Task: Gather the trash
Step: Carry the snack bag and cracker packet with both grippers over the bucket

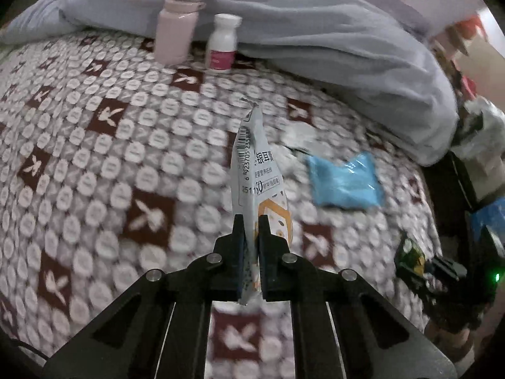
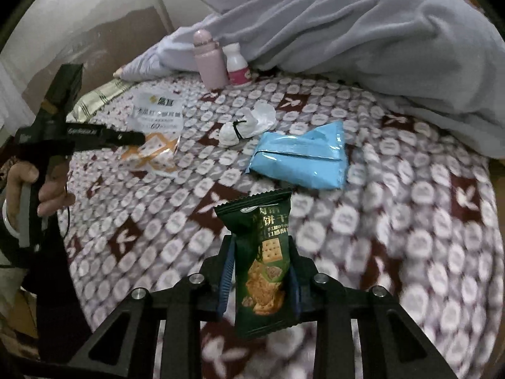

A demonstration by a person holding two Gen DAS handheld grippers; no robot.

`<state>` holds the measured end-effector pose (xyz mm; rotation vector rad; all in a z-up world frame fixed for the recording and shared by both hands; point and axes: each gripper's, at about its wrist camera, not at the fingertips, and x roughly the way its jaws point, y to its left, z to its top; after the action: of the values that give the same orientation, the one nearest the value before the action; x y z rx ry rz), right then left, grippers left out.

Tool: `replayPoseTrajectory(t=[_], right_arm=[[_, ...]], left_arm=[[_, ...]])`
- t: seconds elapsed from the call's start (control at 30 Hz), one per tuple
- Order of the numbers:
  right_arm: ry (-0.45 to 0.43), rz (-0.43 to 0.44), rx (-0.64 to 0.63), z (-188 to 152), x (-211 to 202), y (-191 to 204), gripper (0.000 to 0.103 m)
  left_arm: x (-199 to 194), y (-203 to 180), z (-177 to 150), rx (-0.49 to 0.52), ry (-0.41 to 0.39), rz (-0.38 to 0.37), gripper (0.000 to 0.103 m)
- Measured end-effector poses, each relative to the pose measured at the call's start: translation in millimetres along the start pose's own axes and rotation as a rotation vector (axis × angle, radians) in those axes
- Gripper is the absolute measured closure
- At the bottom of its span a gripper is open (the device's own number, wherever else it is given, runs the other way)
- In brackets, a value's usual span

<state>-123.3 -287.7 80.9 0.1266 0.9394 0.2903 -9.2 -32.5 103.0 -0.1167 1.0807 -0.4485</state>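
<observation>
A bedroom in a home: the scene is a bed (image 1: 94,145) covered in a maroon-and-white patterned blanket, with a rumpled pale blue duvet (image 2: 363,31) heaped along its far side. A pink water bottle (image 1: 176,22) and a small white pill bottle (image 1: 222,42) stand upright just beside each other against the duvet, while a blue tissue pack (image 2: 300,161), a crumpled white tissue (image 2: 249,123) and snack wrappers lie scattered on the blanket. Cardboard boxes (image 1: 473,53) and bags crowd the floor at the bedside.
</observation>
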Motion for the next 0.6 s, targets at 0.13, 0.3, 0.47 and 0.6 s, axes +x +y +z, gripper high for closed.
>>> replayPoseTrajectory(t=[0.13,0.3,0.47,0.6], right_arm=[[-0.021,-0.023,0.041,-17.4,-25.6,-9.6,0.074],[-0.035,-0.084,0.073,-39.7,-51.3,-25.7,0.074],[-0.049,-0.137,0.094,-54.1,-70.6,-40.9,0.074],[-0.069,-0.170,0.116,-64.0,-89.3,-56.0,0.074]], left_arm=[[-12.6,-38.0,-16.5,0.047,-0.002,-0.043,0.098],[-10.4,-97.2,-37.1,0.140,0.003,-0.058,0.098],[-1.7,-146.2,-51.8,0.208,0.013,-0.091,0.098],[1.9,-181.4,-61.7,0.269,0.008,-0.107,0.098]])
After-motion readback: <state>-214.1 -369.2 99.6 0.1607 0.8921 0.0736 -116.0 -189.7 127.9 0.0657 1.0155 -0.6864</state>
